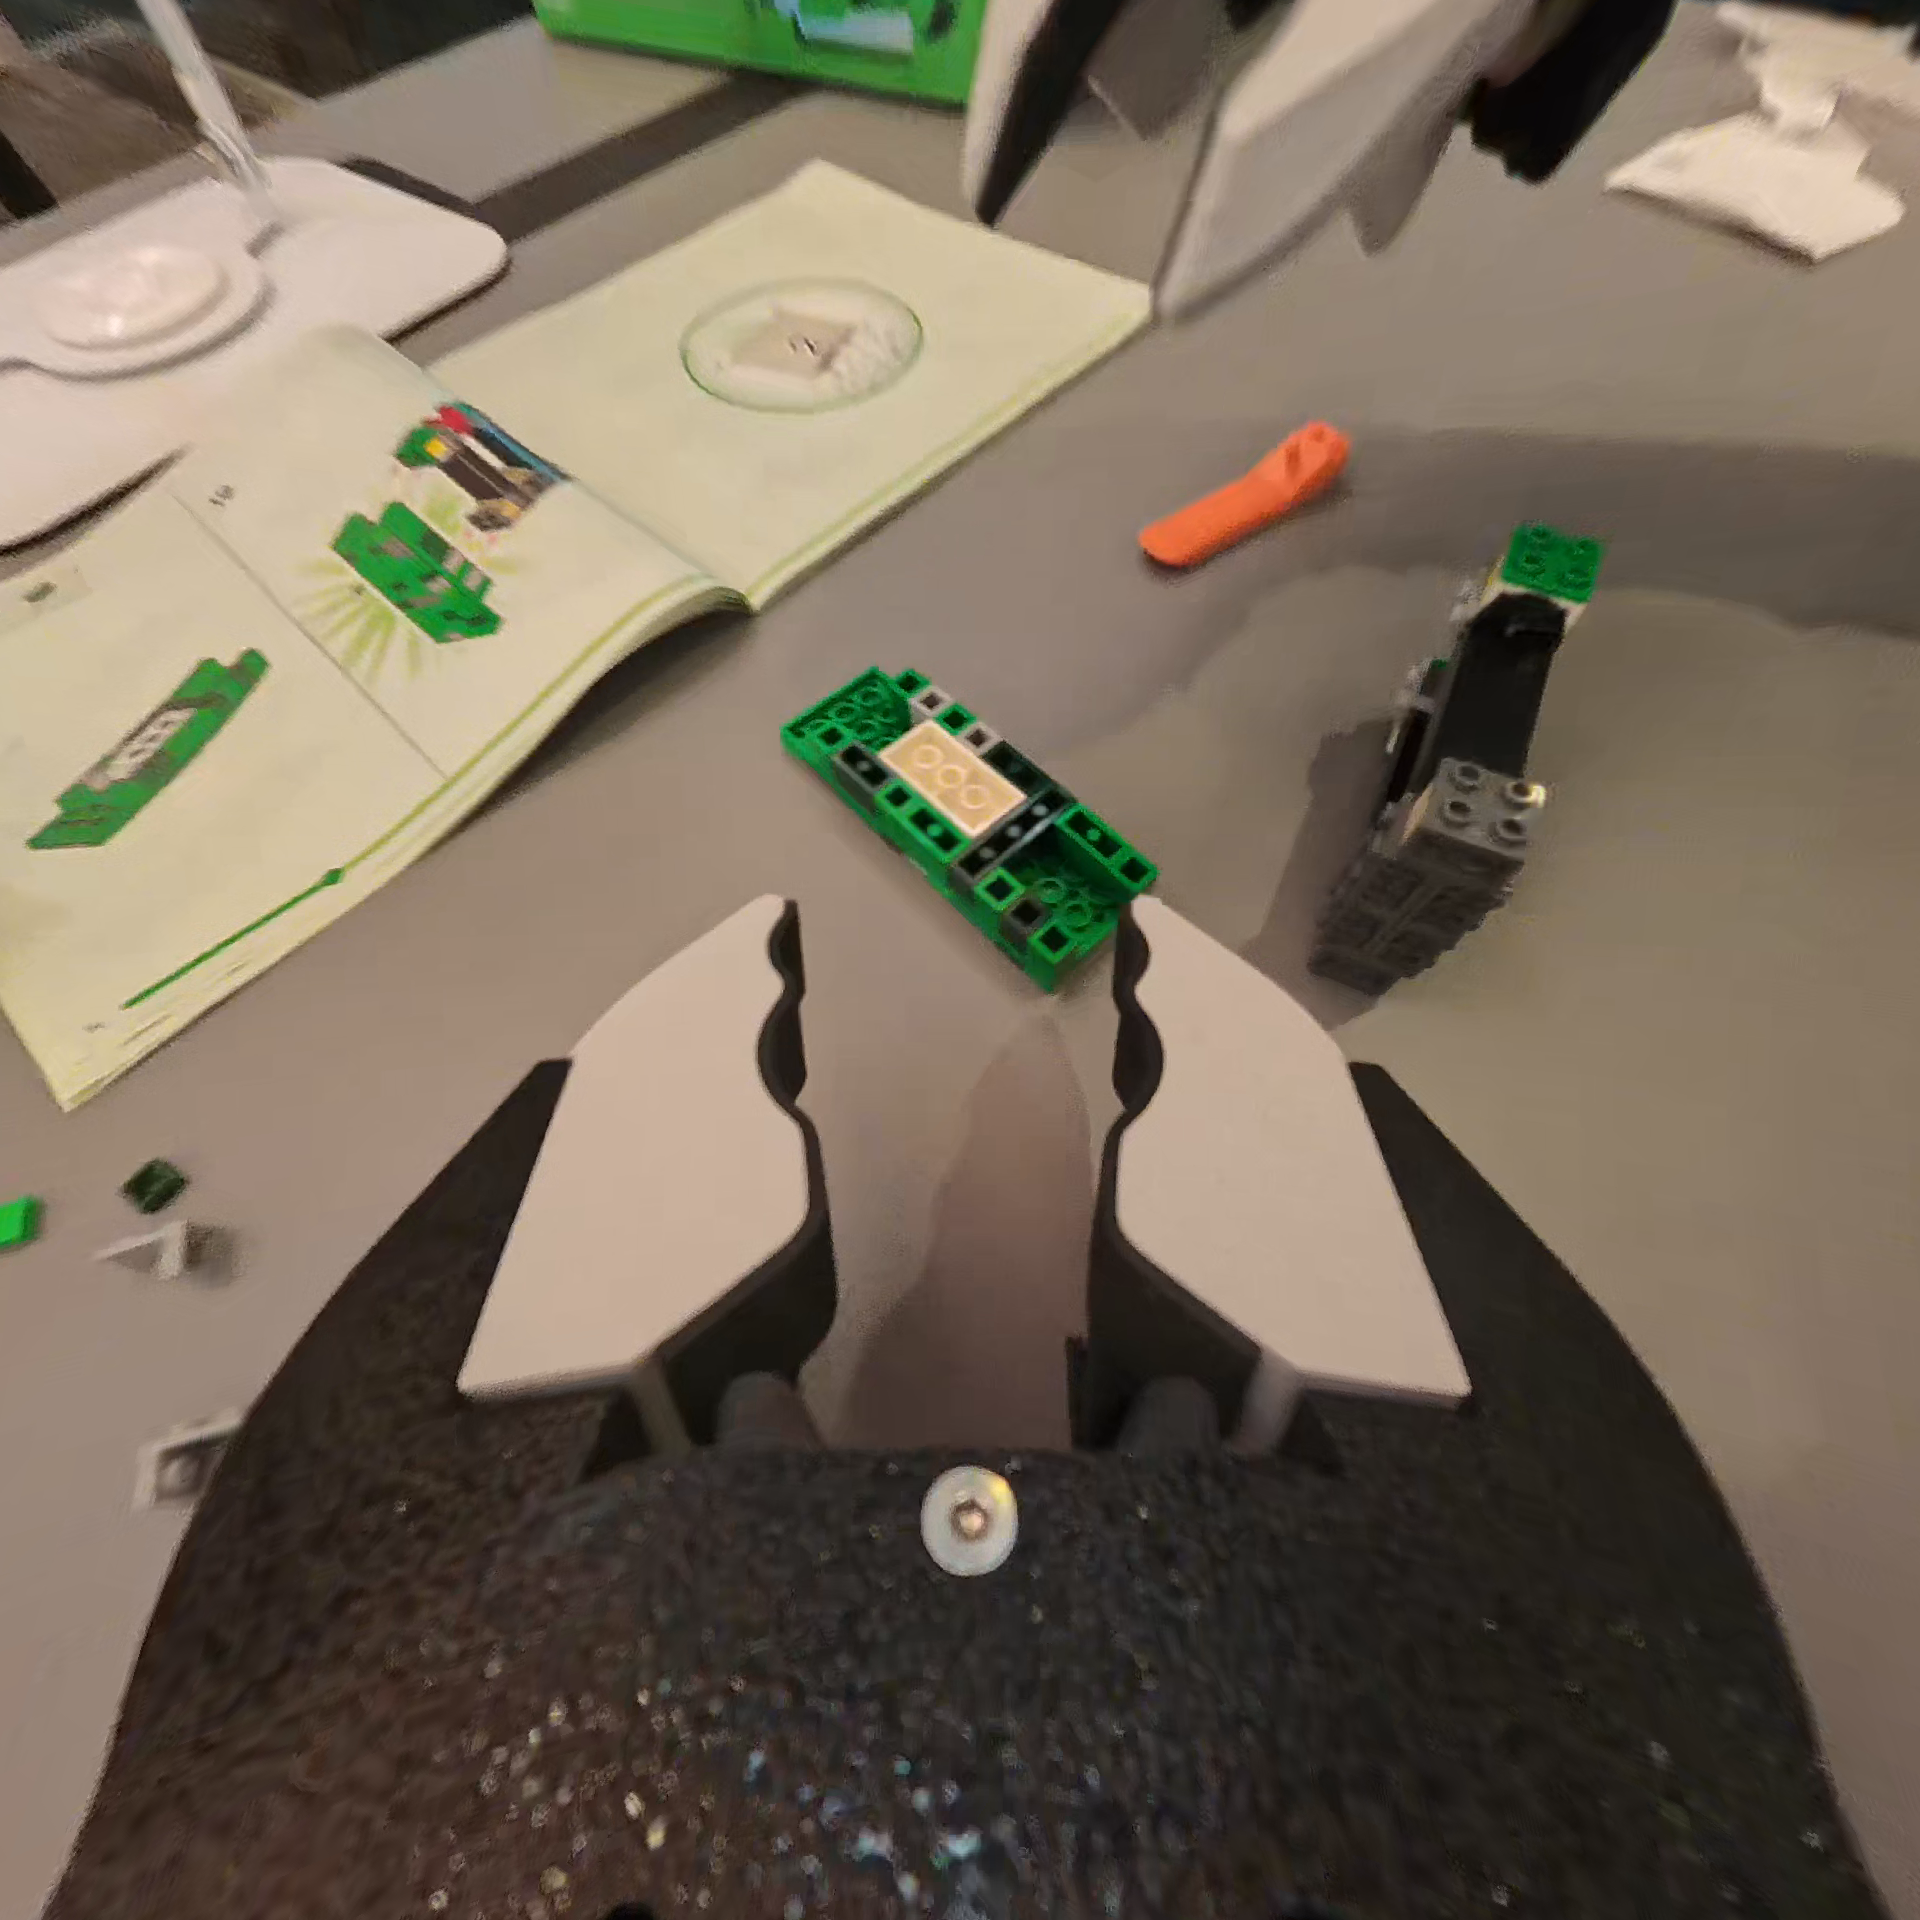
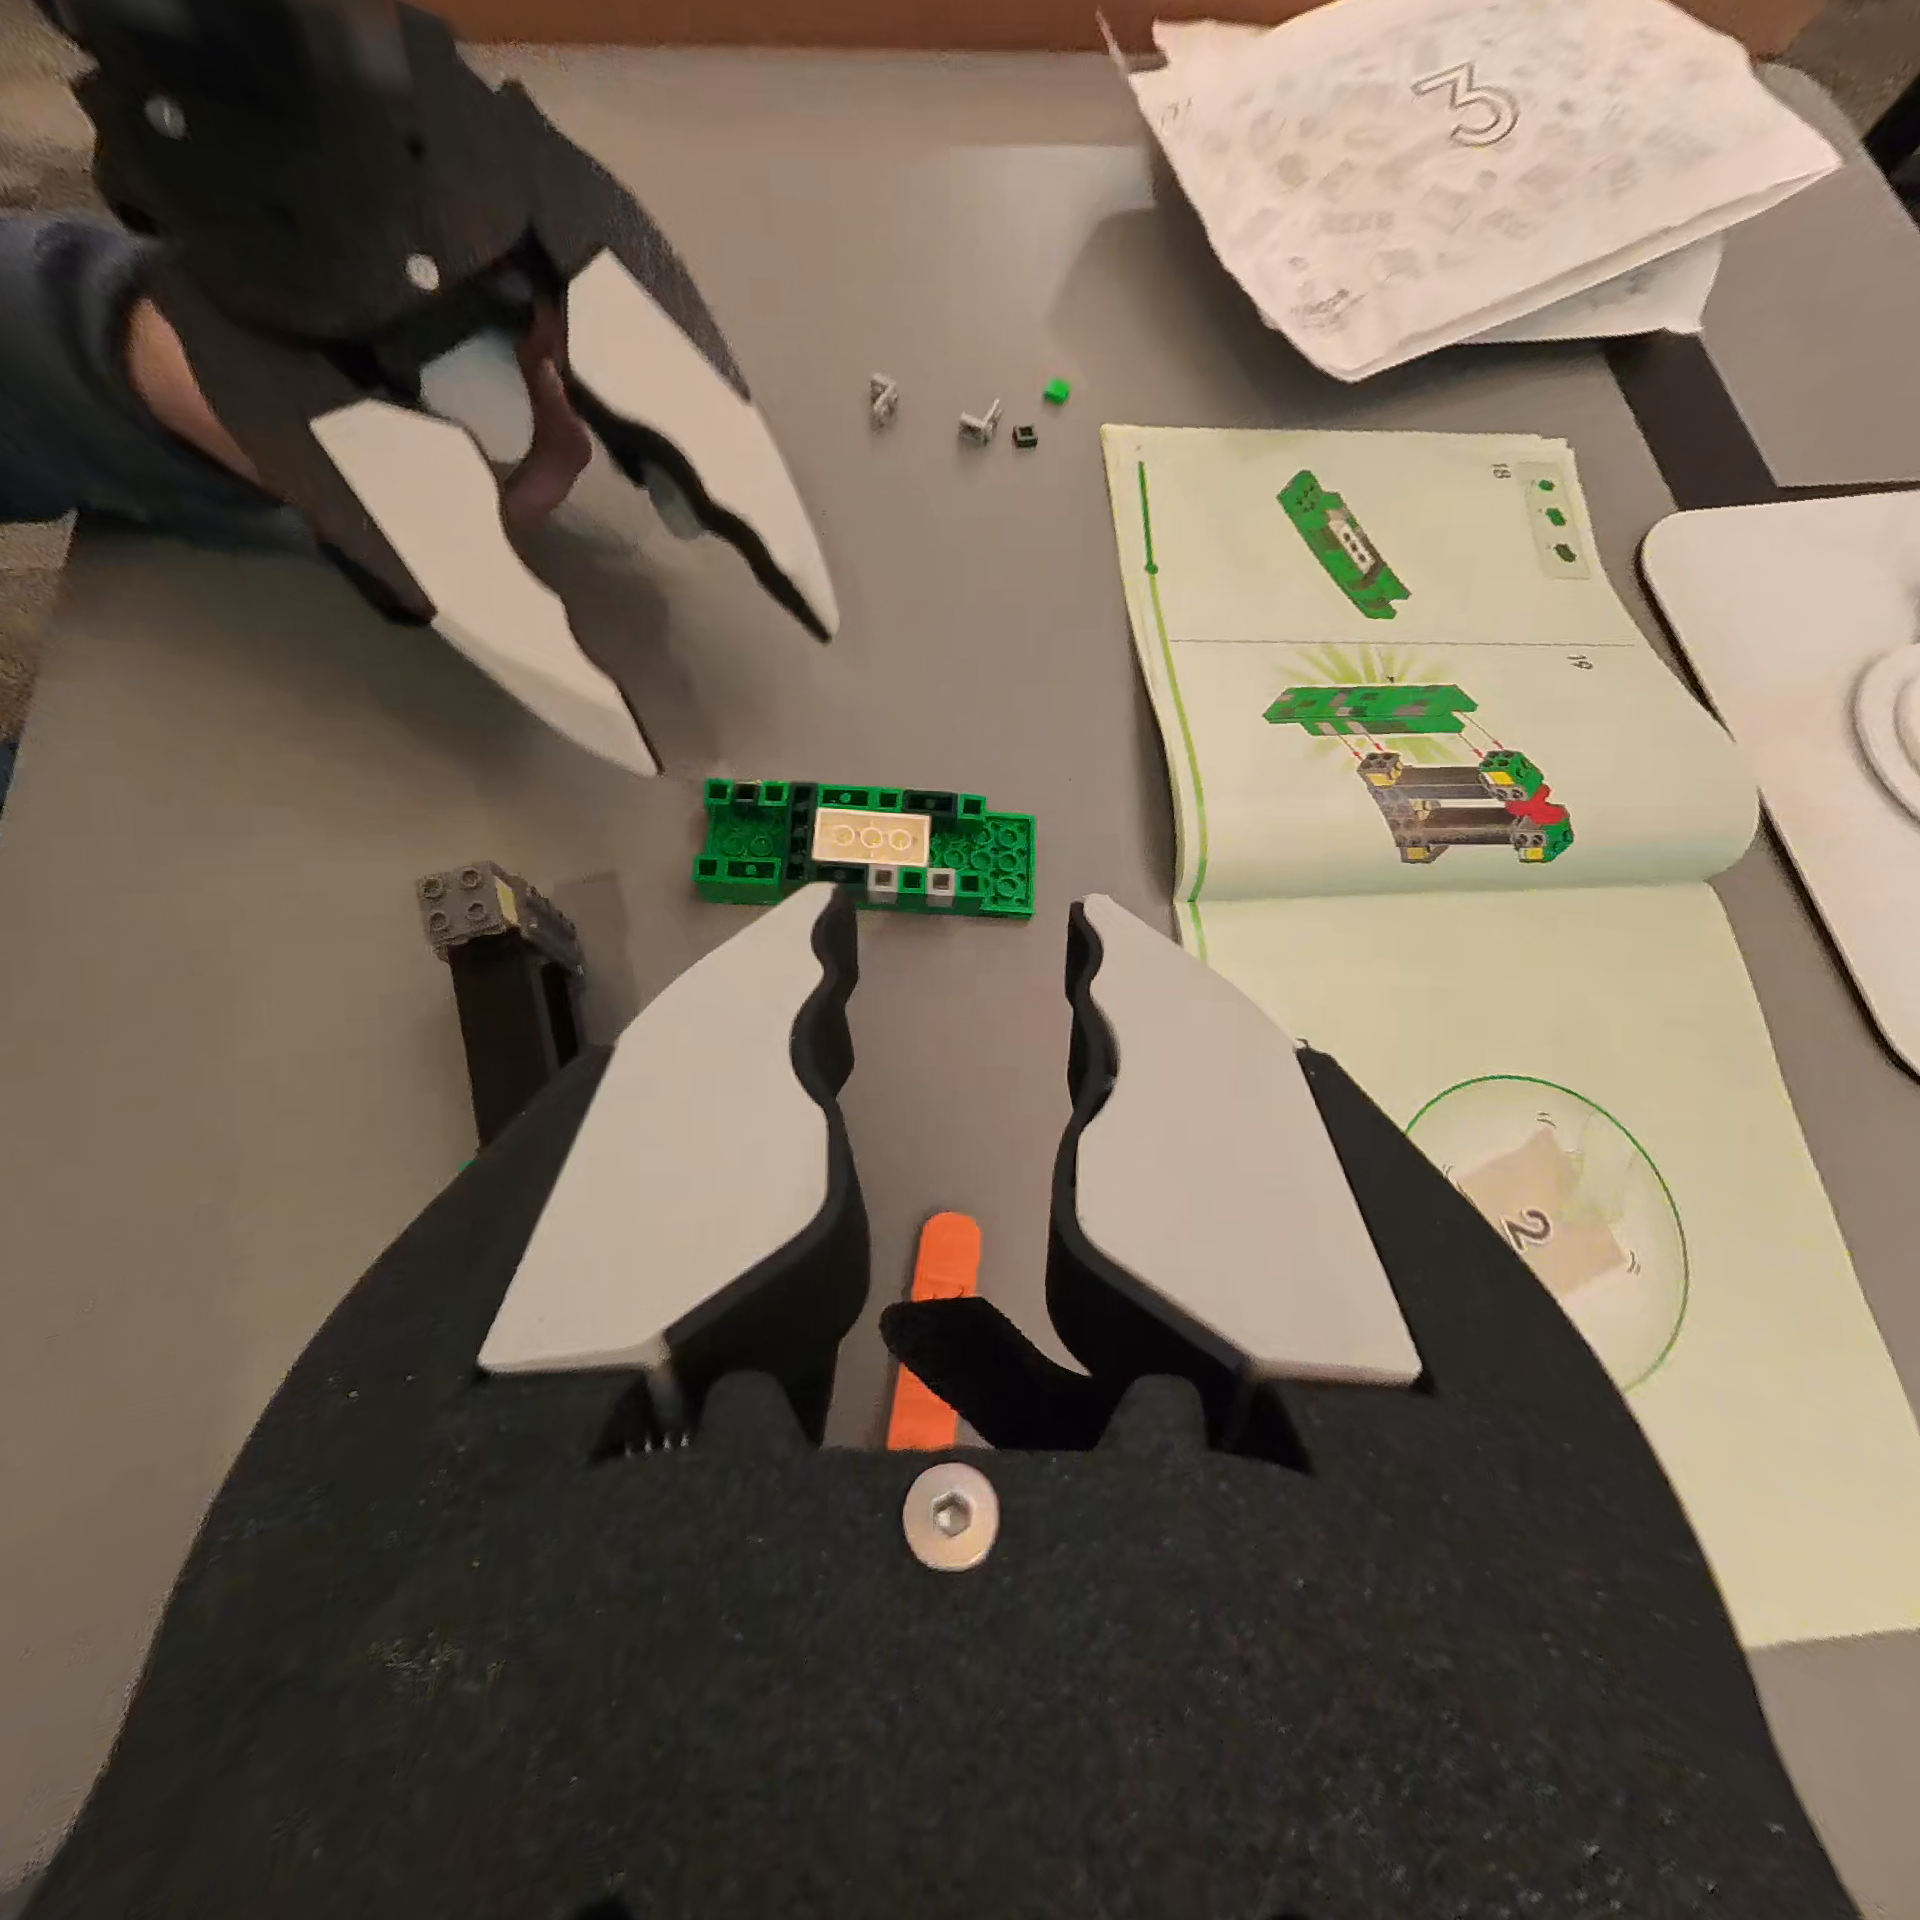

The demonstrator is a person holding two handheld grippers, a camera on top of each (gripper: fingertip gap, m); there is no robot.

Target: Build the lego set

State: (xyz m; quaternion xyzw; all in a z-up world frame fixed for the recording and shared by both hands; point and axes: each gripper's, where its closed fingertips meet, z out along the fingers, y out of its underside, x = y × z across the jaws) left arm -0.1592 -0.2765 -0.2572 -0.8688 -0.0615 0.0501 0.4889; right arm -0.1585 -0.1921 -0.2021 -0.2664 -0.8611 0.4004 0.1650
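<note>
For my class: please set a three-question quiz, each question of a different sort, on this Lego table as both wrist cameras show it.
1. True or false: the left gripper holds the green flat assembly.
2. Which lies nearest the orange brick separator? A) the black and grey frame B) the loose small pieces C) the white paper bags
3. Fill in: the open instruction booklet lies on the grey ____.

Key: 1 false; 2 A; 3 table.

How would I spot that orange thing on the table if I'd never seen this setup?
Start at the open instruction booklet on the grey table. Beside it lies the green brick plate, and beyond that the orange tool. It is the only orange item: a flat wedge-shaped strip, lying alone.
</note>
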